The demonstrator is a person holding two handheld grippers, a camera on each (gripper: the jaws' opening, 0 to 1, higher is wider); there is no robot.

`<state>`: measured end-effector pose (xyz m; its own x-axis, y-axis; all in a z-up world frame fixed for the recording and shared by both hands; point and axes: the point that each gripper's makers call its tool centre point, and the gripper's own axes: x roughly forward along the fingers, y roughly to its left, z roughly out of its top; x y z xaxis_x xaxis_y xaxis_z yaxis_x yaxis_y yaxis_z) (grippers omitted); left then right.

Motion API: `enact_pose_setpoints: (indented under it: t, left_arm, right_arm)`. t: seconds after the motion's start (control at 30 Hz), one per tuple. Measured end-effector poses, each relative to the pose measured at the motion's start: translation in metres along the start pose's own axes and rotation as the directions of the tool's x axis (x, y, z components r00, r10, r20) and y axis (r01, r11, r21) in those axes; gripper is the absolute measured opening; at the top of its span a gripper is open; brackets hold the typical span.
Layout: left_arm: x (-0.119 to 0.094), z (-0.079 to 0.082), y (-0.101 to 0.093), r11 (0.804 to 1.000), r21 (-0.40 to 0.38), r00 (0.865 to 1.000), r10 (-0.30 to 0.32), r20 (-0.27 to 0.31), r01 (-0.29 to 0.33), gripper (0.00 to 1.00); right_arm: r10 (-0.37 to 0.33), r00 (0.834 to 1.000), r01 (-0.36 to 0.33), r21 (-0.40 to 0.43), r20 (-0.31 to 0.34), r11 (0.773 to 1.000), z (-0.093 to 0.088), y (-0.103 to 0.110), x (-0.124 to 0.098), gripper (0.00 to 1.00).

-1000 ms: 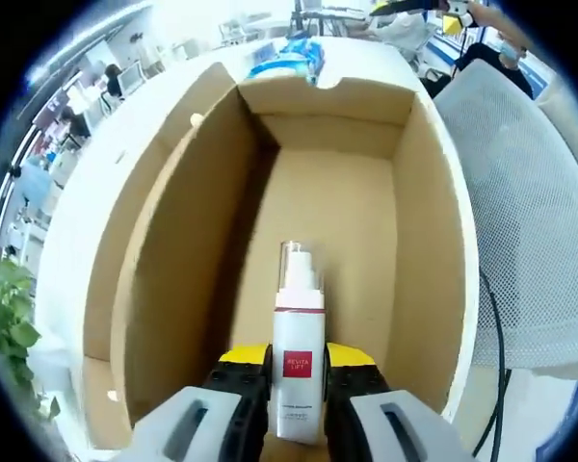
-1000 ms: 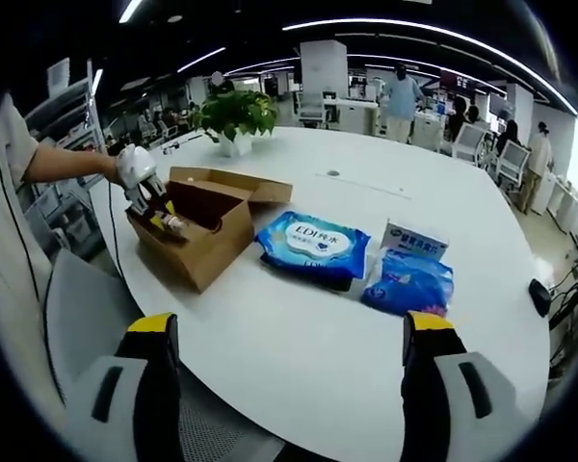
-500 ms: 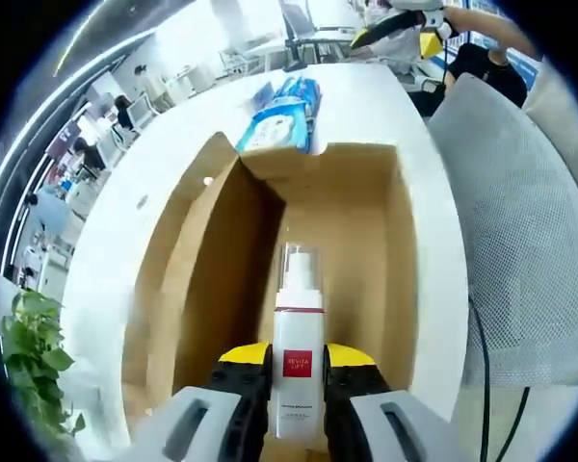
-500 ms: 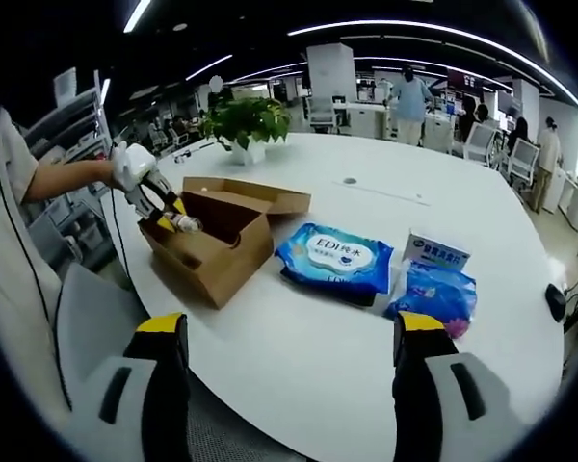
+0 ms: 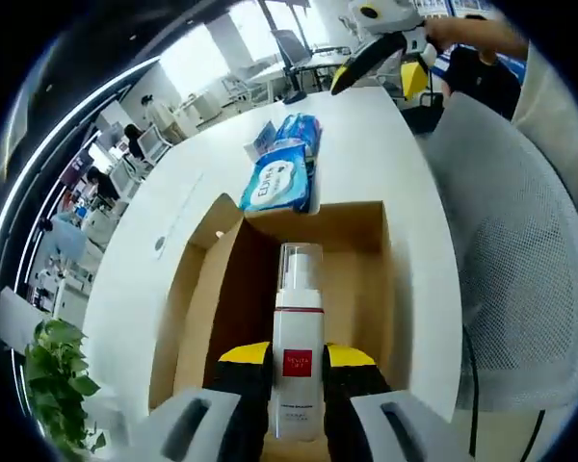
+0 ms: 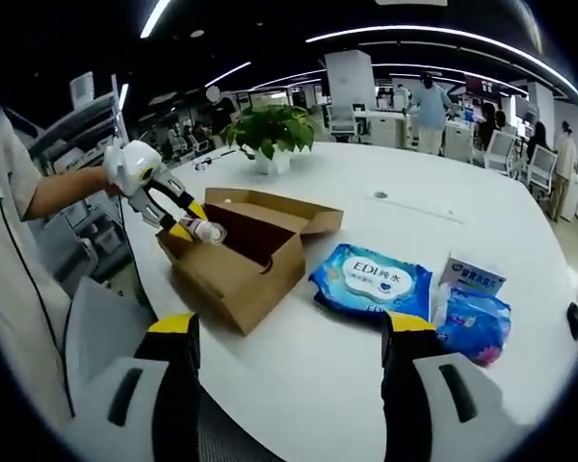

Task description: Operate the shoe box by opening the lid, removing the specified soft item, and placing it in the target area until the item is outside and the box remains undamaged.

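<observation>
Raised since a second ago: the white bottle (image 5: 298, 356), which sat low inside the cardboard box (image 5: 212, 318) and now hangs above its open top, still clamped by its lower body in the left gripper (image 5: 298, 385).

Left gripper: yellow-tipped jaws closed on the bottle, one on each side, red label between them, clear cap pointing away from the camera. In the right gripper view the same gripper (image 6: 186, 223) is held by a hand (image 6: 127, 169) over the near end of the box (image 6: 246, 260), the bottle (image 6: 205, 230) sticking out sideways above the rim.

Right gripper (image 6: 287, 332): jaws wide apart, nothing between them, held over the near edge of the white table (image 6: 308, 385), well apart from the box. In the left gripper view it (image 5: 380, 43) shows at the far side of the table (image 5: 366, 144).

Box: open, lid flap (image 6: 289, 207) folded back and resting on the table, brown inside.

Beyond the box: blue wipes pack (image 6: 371, 282) lying flat just beside it; a smaller blue packet (image 6: 474, 316) and a small white box (image 6: 472, 277) further along.

Surroundings: potted plant (image 6: 270, 135) at the table's far edge; grey mesh chair (image 5: 520, 250) beside the table; people standing in the open office behind.
</observation>
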<state>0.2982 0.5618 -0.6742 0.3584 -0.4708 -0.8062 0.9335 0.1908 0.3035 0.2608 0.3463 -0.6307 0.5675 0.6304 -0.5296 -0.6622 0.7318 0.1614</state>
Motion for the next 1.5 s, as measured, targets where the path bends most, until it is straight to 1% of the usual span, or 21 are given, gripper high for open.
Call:
enact_pose_setpoints:
  t: [0.17, 0.33, 0.43, 0.6, 0.73, 0.87, 1.03, 1.13, 1.2, 1.33, 1.47, 1.5]
  left_arm:
    - [0.001, 0.013, -0.006, 1.0, 0.026, 1.0, 0.003, 0.029, -0.004, 0.19]
    - [0.002, 0.027, -0.013, 0.999, 0.038, 0.998, 0.003, 0.061, -0.006, 0.19]
    - [0.003, 0.034, -0.016, 0.999, 0.053, 0.997, 0.006, 0.08, -0.01, 0.19]
    - [0.004, 0.044, -0.025, 0.998, 0.067, 0.994, -0.001, 0.11, -0.007, 0.19]
    - [0.004, 0.052, -0.031, 0.996, 0.086, 0.99, -0.004, 0.14, -0.008, 0.19]
    - [0.004, 0.06, -0.036, 0.994, 0.104, 0.986, -0.009, 0.166, -0.008, 0.19]
    - [0.003, 0.068, -0.041, 0.992, 0.123, 0.981, -0.016, 0.193, -0.008, 0.19]
    - [0.003, 0.072, -0.044, 0.991, 0.137, 0.977, -0.021, 0.21, -0.008, 0.19]
    - [0.003, 0.076, -0.047, 0.988, 0.152, 0.974, -0.026, 0.223, -0.009, 0.19]
    - [0.002, 0.084, -0.05, 0.988, 0.153, 0.967, -0.03, 0.254, -0.01, 0.19]
    - [0.001, 0.088, -0.053, 0.986, 0.167, 0.961, -0.034, 0.275, -0.013, 0.19]
    - [0.001, 0.089, -0.054, 0.986, 0.169, 0.96, -0.036, 0.278, -0.012, 0.19]
  right_arm:
    - [0.031, 0.999, -0.031, -0.027, 0.015, 0.999, 0.007, 0.014, 0.013, 0.64]
    - [0.072, 0.997, -0.072, -0.024, 0.018, 0.997, 0.01, 0.03, 0.025, 0.62]
    - [0.102, 0.995, -0.101, -0.022, 0.022, 0.995, 0.013, 0.04, 0.032, 0.58]
    - [0.131, 0.991, -0.131, -0.008, 0.034, 0.991, 0.017, 0.051, 0.039, 0.55]
    - [0.166, 0.985, -0.166, 0.014, 0.048, 0.986, 0.021, 0.061, 0.044, 0.5]
    - [0.182, 0.981, -0.185, 0.039, 0.06, 0.982, 0.024, 0.066, 0.048, 0.46]
    - [0.201, 0.978, -0.203, 0.049, 0.054, 0.978, 0.023, 0.072, 0.055, 0.42]
    - [0.225, 0.973, -0.23, 0.084, 0.056, 0.97, 0.023, 0.078, 0.057, 0.38]
    - [0.23, 0.971, -0.235, 0.102, 0.058, 0.966, 0.023, 0.079, 0.059, 0.35]
    - [0.242, 0.968, -0.249, 0.144, 0.06, 0.958, 0.022, 0.082, 0.06, 0.28]
    - [0.249, 0.967, -0.256, 0.181, 0.059, 0.95, 0.02, 0.081, 0.061, 0.26]
    - [0.255, 0.965, -0.263, 0.198, 0.064, 0.944, 0.02, 0.081, 0.061, 0.25]
